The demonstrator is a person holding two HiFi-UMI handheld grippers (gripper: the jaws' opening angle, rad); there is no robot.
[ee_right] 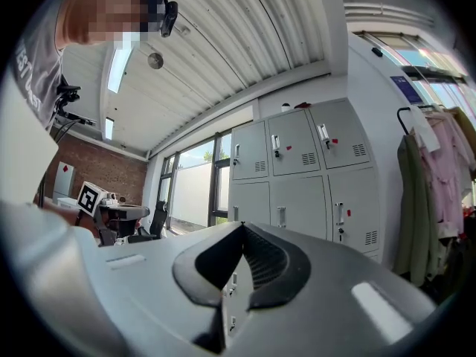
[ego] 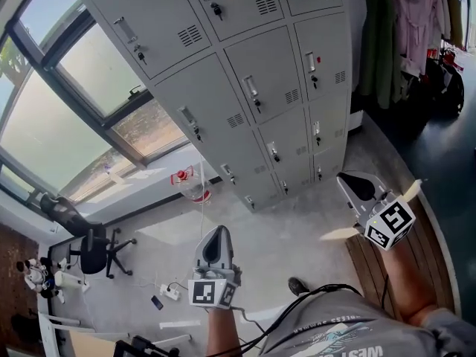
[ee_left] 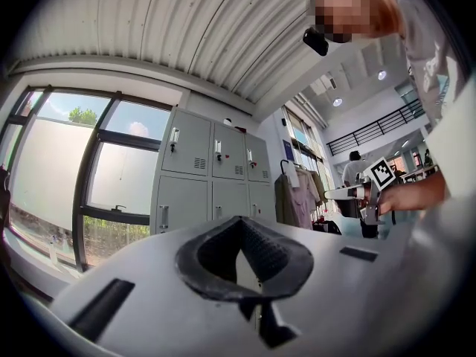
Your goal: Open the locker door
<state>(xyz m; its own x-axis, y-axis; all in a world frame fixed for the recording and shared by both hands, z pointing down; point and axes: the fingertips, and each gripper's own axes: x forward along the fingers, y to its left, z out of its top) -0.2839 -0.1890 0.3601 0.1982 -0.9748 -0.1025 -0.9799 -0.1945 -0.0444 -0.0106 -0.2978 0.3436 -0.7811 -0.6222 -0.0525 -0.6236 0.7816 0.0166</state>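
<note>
**Both jaws together, lockers out ahead, all doors closed**

Left gripper (ego: 220,233): jaws together, nothing between them. In its own view the tips meet in front of the lockers (ego: 253,88).

Right gripper (ego: 346,181): same, jaws together and empty. It is held to the right of the left one, well apart from it.

Both point roughly level at the lockers, and neither touches them. There is bare floor (ego: 290,229) between the tips and the bottom row.

The lockers are a grey bank, three columns across, standing on the floor against the wall. The windows (ego: 67,117) are on their left and a clothes rail (ego: 416,28) with hanging garments is on their right. Every door in view sits flush and closed. Each has a handle with a small dark tag under it, probably a key, but too small to be sure.

An office chair (ego: 97,251) stands by the windows. A power strip (ego: 171,292) lies on the floor between the chair and the left gripper.
</note>
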